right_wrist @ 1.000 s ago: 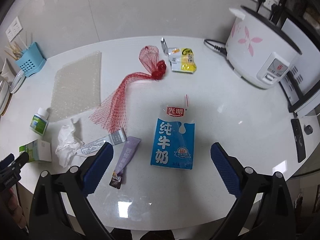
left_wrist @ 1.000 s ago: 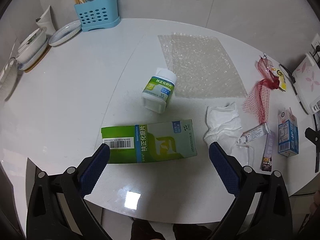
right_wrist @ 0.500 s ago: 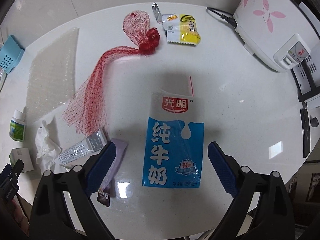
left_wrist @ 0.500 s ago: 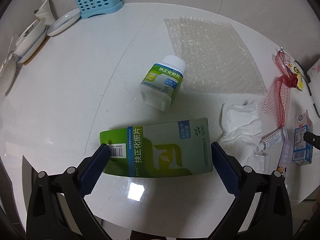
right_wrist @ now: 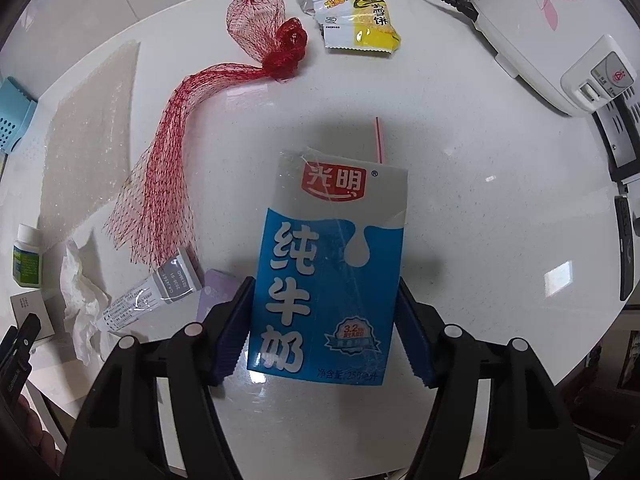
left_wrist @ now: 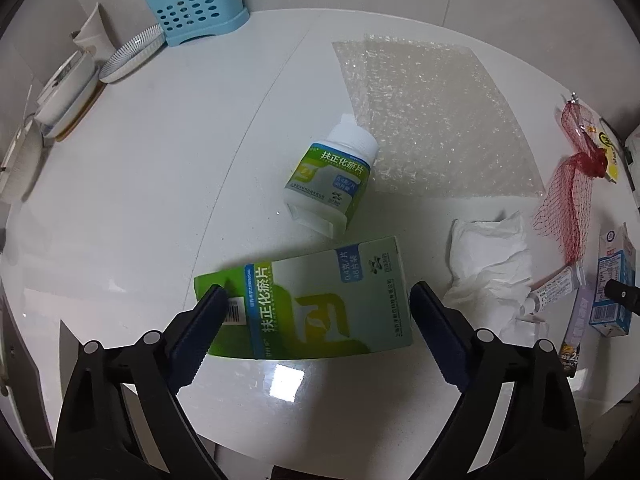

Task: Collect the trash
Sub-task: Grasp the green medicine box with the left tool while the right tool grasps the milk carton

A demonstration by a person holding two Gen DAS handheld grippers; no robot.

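Far left: blue holder [left_wrist: 196,8] with chopsticks and spoons. Left gripper [left_wrist: 316,312], jaws just narrowing, straddles green box [left_wrist: 316,300], not gripping. Pill bottle [left_wrist: 332,184] lies beyond. Right gripper [right_wrist: 324,320], just closing, straddles flat milk carton [right_wrist: 328,272]; contact unclear.

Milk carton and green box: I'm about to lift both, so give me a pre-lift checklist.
1. Blue-and-white milk carton between the right claw pads, which have just been closing: ok.
2. Pads pressing the carton: cannot tell.
3. Green-and-white cardboard medicine box between the left claw pads: ok.
4. Left claw gripping the box: not ok, open.
5. Red-and-white straw clear of the pads: ok.
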